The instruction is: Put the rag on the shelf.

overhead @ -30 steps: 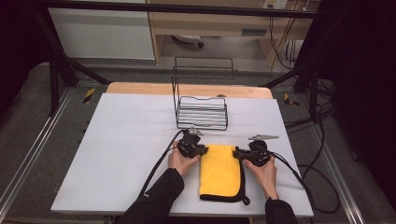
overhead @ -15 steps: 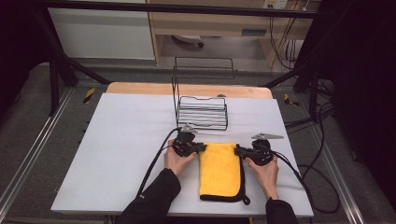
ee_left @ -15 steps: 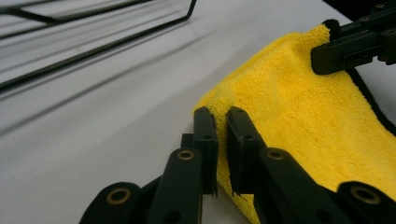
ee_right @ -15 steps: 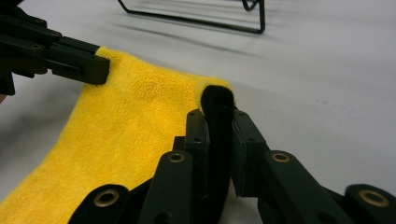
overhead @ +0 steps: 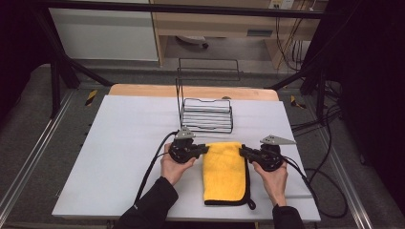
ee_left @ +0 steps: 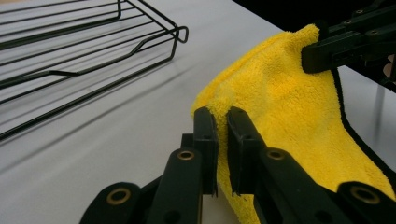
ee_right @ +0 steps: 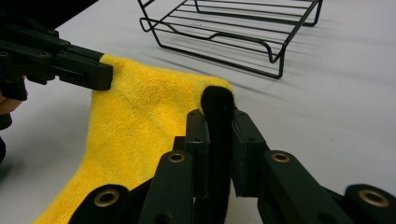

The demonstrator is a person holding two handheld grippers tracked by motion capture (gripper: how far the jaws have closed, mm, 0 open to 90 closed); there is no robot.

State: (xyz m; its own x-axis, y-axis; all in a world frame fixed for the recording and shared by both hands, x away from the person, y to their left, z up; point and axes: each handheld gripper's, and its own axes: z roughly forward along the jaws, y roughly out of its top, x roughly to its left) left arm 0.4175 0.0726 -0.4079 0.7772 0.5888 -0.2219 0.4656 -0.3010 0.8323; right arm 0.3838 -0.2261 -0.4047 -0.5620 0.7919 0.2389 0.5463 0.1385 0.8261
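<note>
A yellow cloth [overhead: 224, 174] with black trim lies folded on the white table, its near end flat. My left gripper [overhead: 205, 149] is shut on its far left corner, with yellow pile pinched between the pads [ee_left: 222, 114]. My right gripper [overhead: 242, 151] is shut on the far right corner, and the black trim stands up between its jaws [ee_right: 218, 116]. The far edge of the cloth [ee_left: 289, 102] hangs raised between the two grippers. Each gripper view also takes in the other gripper [ee_left: 327, 53] [ee_right: 88, 70] clamped on its corner.
A black wire rack [overhead: 206, 116] with a tall back frame stands just beyond the cloth, also in the gripper views [ee_left: 93, 51] [ee_right: 224, 23]. The white table top [overhead: 119, 143] spreads to the left. Cables trail from both grippers, and the right one loops off the table's right edge.
Both grippers have risen a little with the cloth's far corners in them, and that edge has come up off the table. The rack has stayed put.
</note>
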